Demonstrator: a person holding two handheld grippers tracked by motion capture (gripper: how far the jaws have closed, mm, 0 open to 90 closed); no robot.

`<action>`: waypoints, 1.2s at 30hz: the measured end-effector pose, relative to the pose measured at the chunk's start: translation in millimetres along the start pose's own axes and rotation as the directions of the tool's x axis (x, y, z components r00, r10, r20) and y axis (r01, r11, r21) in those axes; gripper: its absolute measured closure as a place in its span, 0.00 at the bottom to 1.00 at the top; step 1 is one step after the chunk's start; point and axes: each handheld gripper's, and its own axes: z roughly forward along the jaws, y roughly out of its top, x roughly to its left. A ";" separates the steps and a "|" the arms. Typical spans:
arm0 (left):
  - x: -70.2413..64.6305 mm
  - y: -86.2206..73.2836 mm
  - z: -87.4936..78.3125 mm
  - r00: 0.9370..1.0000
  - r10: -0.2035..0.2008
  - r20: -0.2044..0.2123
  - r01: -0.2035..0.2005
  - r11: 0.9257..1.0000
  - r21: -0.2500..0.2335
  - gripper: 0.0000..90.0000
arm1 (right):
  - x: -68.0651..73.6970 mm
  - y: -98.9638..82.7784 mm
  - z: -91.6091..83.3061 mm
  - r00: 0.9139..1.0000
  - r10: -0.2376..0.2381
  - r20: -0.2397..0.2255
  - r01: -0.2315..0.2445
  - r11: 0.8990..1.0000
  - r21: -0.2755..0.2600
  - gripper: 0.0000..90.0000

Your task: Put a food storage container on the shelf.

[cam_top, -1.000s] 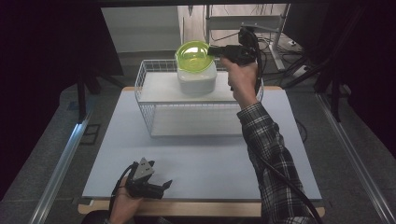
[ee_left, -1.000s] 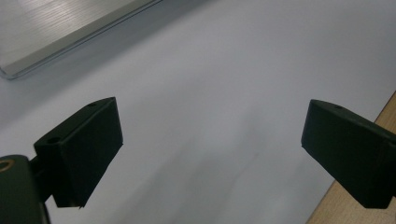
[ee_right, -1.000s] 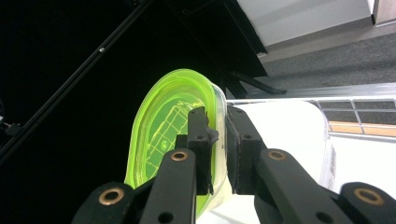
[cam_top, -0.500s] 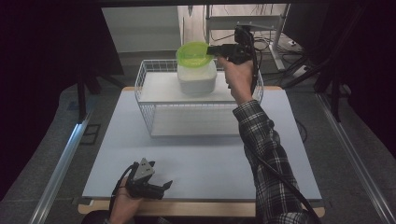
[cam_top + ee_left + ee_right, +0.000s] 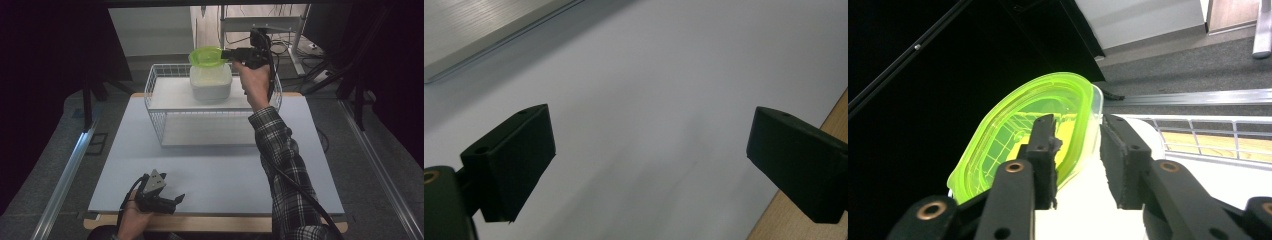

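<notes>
On the tabletop (image 5: 215, 170) we are seeing a wire basket (image 5: 165, 107) carrying a white container (image 5: 210, 85); the green bowl (image 5: 206, 56) is sitting atop it. Right gripper (image 5: 227, 54) has just been opening, its jaws straddling the bowl's rim without pressing; left gripper (image 5: 172, 200) is resting released.

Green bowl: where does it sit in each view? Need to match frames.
High view: green bowl top centre, on the white tub inside the wire basket, beside the right gripper.
Left gripper view: not in it; bare white table surface between the open jaws.
Right gripper view: centre-left, tilted against the dark background, rim wall between the jaws.
Shared landmark: wire basket rail, at right in the right gripper view, around the tub in the high view.
</notes>
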 end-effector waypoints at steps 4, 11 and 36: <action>-0.3 0.1 0.2 1.000 0.001 0.000 -0.001 1.000 0.001 0.05 | 1.1 0.0 -0.8 1.000 -0.014 -0.002 0.014 1.000 -0.006 0.64; -0.4 0.0 0.3 1.000 0.000 0.000 0.000 1.000 0.002 0.05 | 0.4 -1.8 -1.6 0.997 -0.070 -0.030 0.070 0.998 0.001 0.41; -1.4 0.0 1.4 1.000 0.005 -0.003 -0.005 1.000 0.005 0.05 | -2.8 -51.0 -38.0 0.950 -0.308 -0.044 0.308 0.951 -0.002 0.18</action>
